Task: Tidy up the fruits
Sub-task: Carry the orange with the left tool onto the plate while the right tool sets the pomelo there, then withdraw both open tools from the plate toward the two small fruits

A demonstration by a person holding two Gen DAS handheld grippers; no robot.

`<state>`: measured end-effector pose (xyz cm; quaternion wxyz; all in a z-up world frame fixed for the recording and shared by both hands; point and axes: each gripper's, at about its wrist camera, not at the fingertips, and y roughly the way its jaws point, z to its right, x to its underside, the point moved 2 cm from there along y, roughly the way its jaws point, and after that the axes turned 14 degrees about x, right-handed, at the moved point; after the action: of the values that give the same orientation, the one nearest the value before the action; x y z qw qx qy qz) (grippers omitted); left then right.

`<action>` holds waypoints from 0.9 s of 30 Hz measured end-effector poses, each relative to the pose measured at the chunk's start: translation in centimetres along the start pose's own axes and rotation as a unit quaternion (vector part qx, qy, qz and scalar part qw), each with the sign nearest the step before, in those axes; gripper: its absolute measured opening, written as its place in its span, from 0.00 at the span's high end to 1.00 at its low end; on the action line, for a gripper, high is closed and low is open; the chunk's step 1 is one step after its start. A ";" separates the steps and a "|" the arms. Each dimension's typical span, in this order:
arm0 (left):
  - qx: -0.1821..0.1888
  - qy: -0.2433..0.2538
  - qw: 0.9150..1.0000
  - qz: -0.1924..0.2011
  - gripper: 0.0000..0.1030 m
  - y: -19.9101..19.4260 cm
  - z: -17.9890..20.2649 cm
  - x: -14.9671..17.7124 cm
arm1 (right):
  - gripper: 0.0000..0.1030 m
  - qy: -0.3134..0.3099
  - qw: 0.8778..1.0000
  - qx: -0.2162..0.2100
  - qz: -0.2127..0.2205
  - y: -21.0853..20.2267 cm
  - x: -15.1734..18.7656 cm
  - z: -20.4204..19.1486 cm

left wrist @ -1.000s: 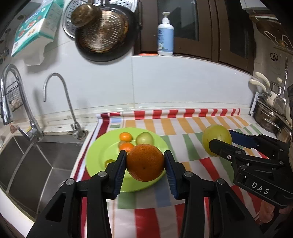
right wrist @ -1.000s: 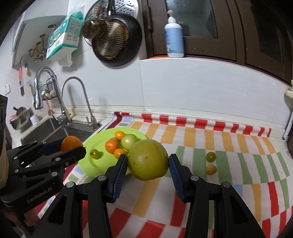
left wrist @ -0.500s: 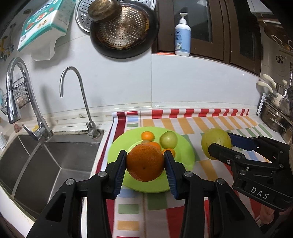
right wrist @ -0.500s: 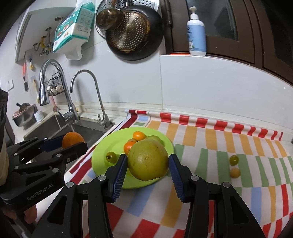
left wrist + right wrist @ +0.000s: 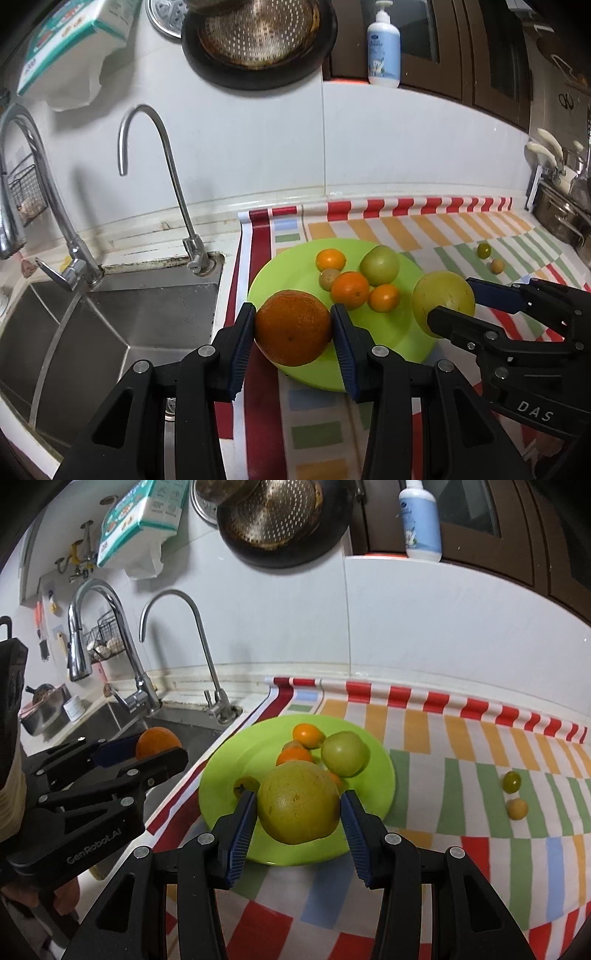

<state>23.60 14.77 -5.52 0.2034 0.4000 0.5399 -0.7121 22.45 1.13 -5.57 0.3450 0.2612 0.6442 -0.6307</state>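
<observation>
Now both tongs carry fruit: left gripper (image 5: 293, 330) clamps the orange (image 5: 293, 327), right gripper (image 5: 298, 806) clamps the yellow-green citrus (image 5: 298, 802), both above the green plate's (image 5: 221, 786) near edge. Lower w/ care onto bare spots, clear of the small fruits, then release.

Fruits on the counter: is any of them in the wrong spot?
Yes. Two small fruits, a green one and a yellow one, sit alone on the striped cloth, right of the green plate where the other loose fruits are gathered.
</observation>
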 end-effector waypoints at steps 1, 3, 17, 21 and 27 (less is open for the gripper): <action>0.001 0.002 1.000 -0.003 0.60 0.4 -0.3 0.0 | 0.54 -0.002 1.000 0.002 -0.003 0.3 0.0 -0.3; 0.007 0.002 1.000 -0.010 0.60 1.2 -1.0 0.1 | 0.54 -0.007 1.000 0.004 -0.009 0.9 0.0 -0.8; 0.057 0.015 0.997 -0.045 0.60 6.8 -3.0 -0.4 | 0.54 -0.019 0.998 0.016 -0.059 5.4 0.4 -2.7; 0.069 0.023 0.996 -0.050 0.60 8.0 -2.8 -0.8 | 0.54 -0.014 0.998 0.026 -0.048 5.6 0.0 -2.5; 0.066 0.022 0.997 -0.033 0.51 7.5 -2.6 -1.3 | 0.54 -0.005 0.999 0.037 -0.038 5.3 -0.9 -1.8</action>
<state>30.72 14.52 -9.25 0.1407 0.4100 0.5090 -0.7436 26.92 3.33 -8.31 0.3147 0.2456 0.6282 -0.6678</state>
